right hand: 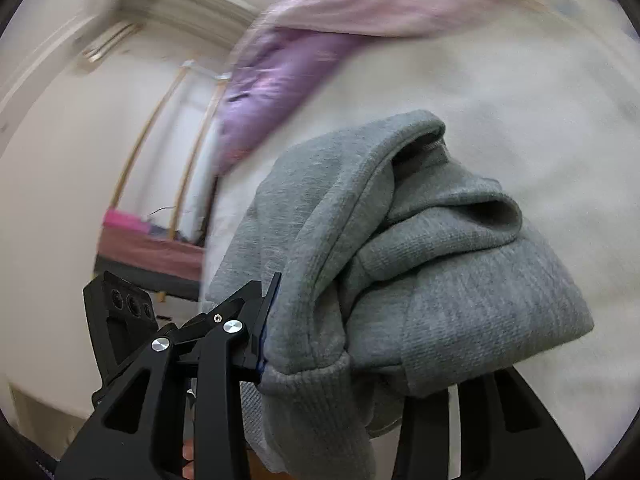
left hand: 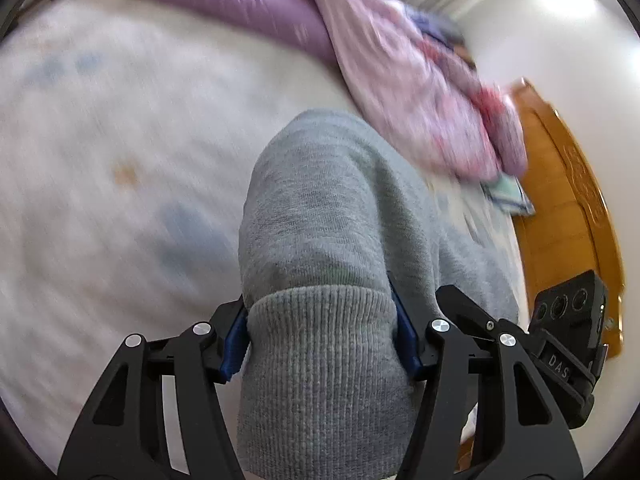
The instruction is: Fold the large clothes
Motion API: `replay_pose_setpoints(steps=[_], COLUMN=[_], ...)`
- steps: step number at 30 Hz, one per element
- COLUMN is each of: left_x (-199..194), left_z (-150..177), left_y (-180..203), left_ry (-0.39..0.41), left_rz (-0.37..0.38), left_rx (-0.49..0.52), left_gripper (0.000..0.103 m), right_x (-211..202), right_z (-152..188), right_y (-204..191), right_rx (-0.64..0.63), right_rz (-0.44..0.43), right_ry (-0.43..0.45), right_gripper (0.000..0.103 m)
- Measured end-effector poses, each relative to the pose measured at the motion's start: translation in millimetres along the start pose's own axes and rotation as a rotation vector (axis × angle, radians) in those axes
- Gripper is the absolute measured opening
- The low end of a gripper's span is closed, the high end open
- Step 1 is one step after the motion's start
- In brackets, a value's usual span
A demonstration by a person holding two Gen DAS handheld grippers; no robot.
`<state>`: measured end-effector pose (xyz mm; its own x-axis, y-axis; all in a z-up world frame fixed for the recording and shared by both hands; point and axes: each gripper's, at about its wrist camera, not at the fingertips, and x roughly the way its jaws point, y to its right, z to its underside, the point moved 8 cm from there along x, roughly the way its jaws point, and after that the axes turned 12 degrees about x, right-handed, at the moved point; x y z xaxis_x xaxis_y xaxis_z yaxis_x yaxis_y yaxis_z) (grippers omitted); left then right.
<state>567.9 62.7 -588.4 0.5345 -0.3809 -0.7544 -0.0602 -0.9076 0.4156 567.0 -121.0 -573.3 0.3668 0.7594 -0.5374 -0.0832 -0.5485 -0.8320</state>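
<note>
A grey sweatshirt [left hand: 320,208] hangs from both grippers above a white patterned bed sheet [left hand: 120,160]. My left gripper [left hand: 322,332] is shut on its ribbed hem, which fills the gap between the blue pads. In the right wrist view my right gripper [right hand: 352,320] is shut on a bunched, folded-over part of the same sweatshirt [right hand: 400,260]; its right finger is hidden under the cloth. Both views are motion-blurred.
A purple quilt [left hand: 240,4] and a pink floral blanket [left hand: 420,80] lie at the far side of the bed. An orange wooden headboard [left hand: 568,208] stands at the right. White wall, a curtain and a low pink-topped bench [right hand: 152,248] show in the right wrist view.
</note>
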Motion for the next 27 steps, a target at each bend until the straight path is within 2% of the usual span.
replay_pose_setpoints(steps=[3, 5, 7, 9, 11, 12, 13, 15, 17, 22, 24, 27], left_x=[-15, -23, -23, -14, 4, 11, 22, 35, 29, 3, -8, -18], left_z=[-44, -77, -96, -106, -98, -89, -74, -46, -40, -34, -32, -30], left_y=[-46, -88, -124, -161, -197, -211, -232, -261, -266, -259, -249, -228], left_ry=[0.059, 0.105, 0.115, 0.089, 0.031, -0.003, -0.069, -0.167, -0.121, -0.087, -0.085, -0.074], left_rz=[-0.065, -0.148, -0.215, -0.283, -0.376, -0.408, -0.466, -0.582, -0.594, -0.647, -0.682, -0.686], left_rx=[-0.002, 0.021, 0.038, 0.056, 0.058, 0.06, 0.056, 0.061, 0.035, -0.001, 0.007, 0.041], left_gripper=[0.059, 0.059, 0.059, 0.06, 0.069, 0.071, 0.072, 0.076, 0.094, 0.094, 0.094, 0.094], right_x=[56, 97, 146, 185, 226, 246, 268, 288, 290, 275, 259, 233], right_z=[-14, -22, -28, -29, -24, -19, -8, 12, 25, 30, 29, 29], right_y=[-51, -76, -97, -103, -87, -73, -57, -34, -28, -20, -21, -34], right_rx=[-0.079, -0.118, -0.137, -0.163, -0.142, -0.123, -0.09, -0.077, -0.12, -0.089, -0.12, -0.186], right_rz=[-0.052, -0.073, -0.094, -0.052, 0.05, 0.12, 0.184, 0.273, 0.316, 0.352, 0.397, 0.456], right_ry=[-0.017, -0.023, -0.03, -0.008, -0.031, -0.056, -0.12, -0.192, -0.179, -0.141, -0.108, -0.078], right_gripper=[0.036, 0.036, 0.035, 0.042, 0.049, 0.051, 0.053, 0.071, 0.08, 0.083, 0.083, 0.083])
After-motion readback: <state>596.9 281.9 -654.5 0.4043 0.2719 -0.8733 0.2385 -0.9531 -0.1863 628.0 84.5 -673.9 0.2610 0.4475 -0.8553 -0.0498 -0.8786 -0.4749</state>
